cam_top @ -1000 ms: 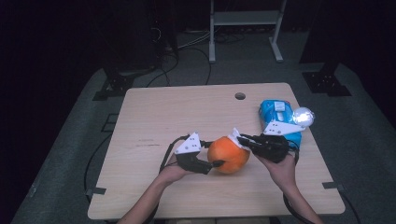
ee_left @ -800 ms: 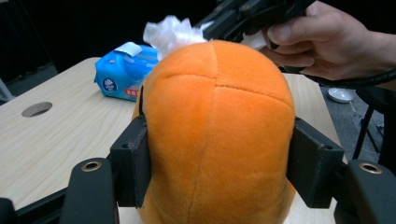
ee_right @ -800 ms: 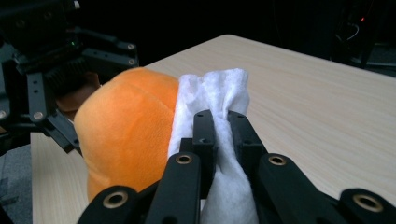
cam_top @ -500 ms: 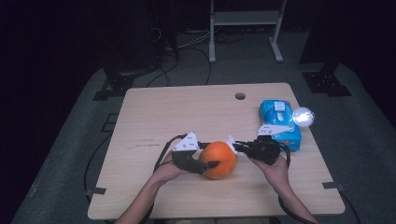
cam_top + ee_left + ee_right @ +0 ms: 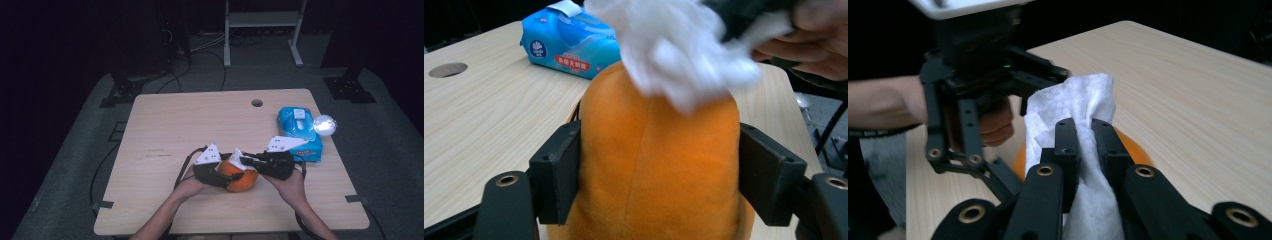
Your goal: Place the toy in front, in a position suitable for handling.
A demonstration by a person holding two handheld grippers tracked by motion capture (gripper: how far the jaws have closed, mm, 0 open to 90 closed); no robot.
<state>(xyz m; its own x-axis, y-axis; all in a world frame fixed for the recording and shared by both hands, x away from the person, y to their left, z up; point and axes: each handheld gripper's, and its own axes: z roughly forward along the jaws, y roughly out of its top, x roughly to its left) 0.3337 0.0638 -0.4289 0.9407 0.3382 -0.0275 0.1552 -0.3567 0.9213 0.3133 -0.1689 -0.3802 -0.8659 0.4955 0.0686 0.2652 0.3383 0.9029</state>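
My left gripper [image 5: 227, 176] has the orange plush toy [image 5: 659, 165] between its jaws near the front edge of the table [image 5: 165, 125]; the pads sit against both flanks, though those jaws have just been opening. In the left gripper view the toy's long axis runs straight away from me along the jaws, its rounded far end aimed toward the blue wipes pack [image 5: 569, 42]. It is soft, bright orange fabric with a seam down the middle (no other markings that I can make out). My right gripper [image 5: 1087, 137] is pressed together on a crumpled white wipe [image 5: 1073, 107], which lies on the toy's far end.
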